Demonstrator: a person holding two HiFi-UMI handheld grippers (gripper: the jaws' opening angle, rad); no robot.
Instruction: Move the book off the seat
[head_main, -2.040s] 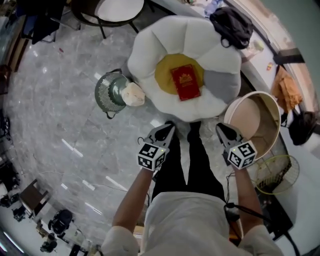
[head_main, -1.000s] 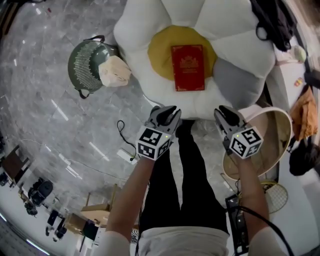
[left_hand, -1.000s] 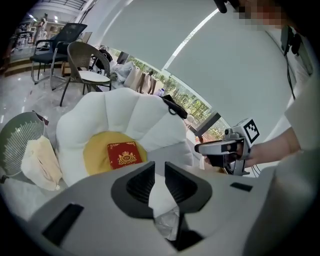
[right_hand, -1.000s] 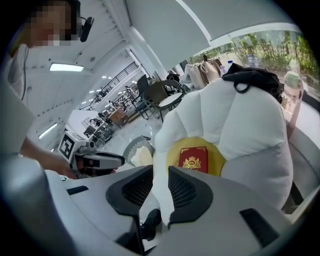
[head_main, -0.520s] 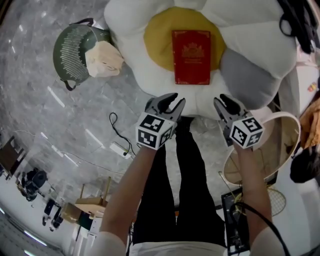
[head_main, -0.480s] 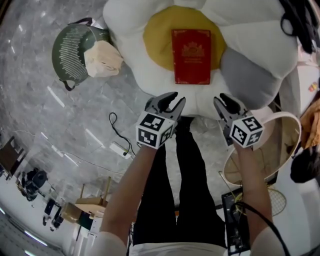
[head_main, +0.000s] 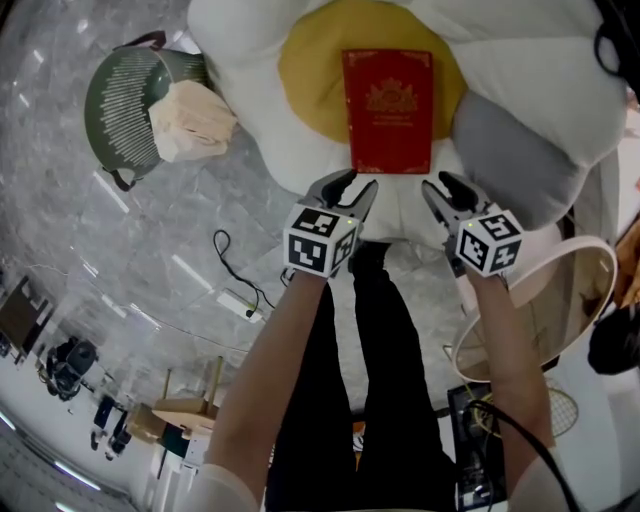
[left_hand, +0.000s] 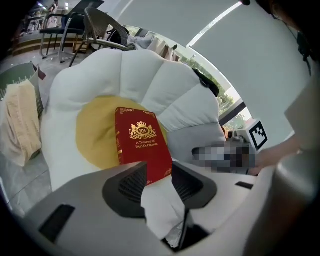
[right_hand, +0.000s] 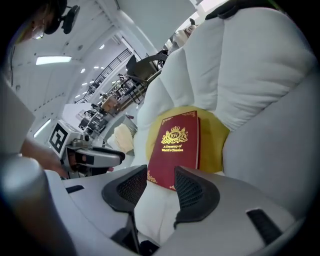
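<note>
Grey marble floor (head_main: 130, 240), seat (head_main: 520, 60) top beyond frame, book (head_main: 388, 110) whole

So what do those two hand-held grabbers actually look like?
The left gripper and right gripper are light grey plastic, each with two dark ribbed fingers and a white cube bearing black square markers. Both sets of fingers are opening, with nothing between them. The sleeve is short and white.
</note>
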